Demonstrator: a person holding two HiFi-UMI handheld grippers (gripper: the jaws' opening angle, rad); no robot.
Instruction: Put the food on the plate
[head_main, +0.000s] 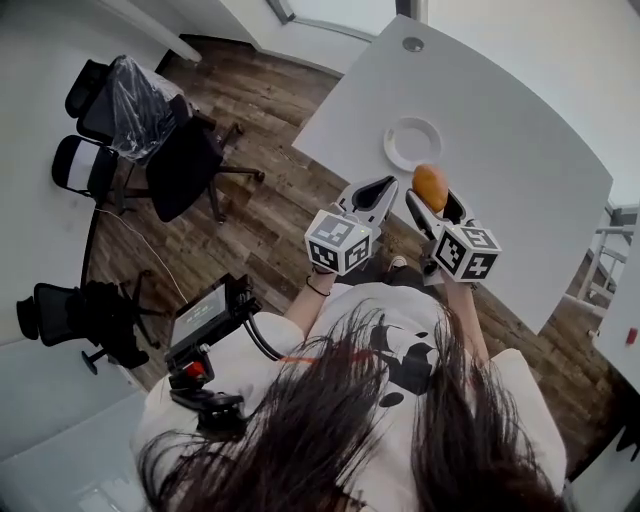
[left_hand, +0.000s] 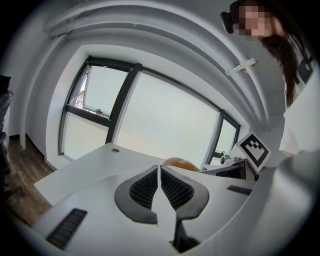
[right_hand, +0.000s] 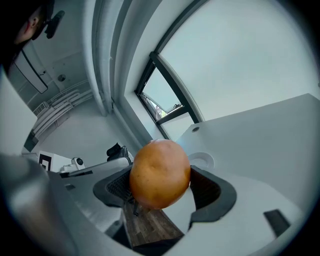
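Note:
My right gripper (head_main: 432, 192) is shut on a round orange-brown potato (head_main: 430, 187), held in the air over the table's near edge. In the right gripper view the potato (right_hand: 160, 173) fills the space between the dark pads. A small white plate (head_main: 413, 143) lies on the white table (head_main: 520, 170), just beyond the potato; it also shows behind the potato as a plate (right_hand: 201, 160). My left gripper (head_main: 377, 189) hangs beside the right one, jaws together with nothing between them. The left gripper view shows its pads (left_hand: 145, 187) touching and the potato (left_hand: 179, 163) past them.
Several black office chairs (head_main: 180, 165) stand on the wood floor (head_main: 265, 210) to the left, one under plastic wrap. A round cable grommet (head_main: 412, 44) sits at the table's far end. Large windows (left_hand: 150, 120) rise beyond the table.

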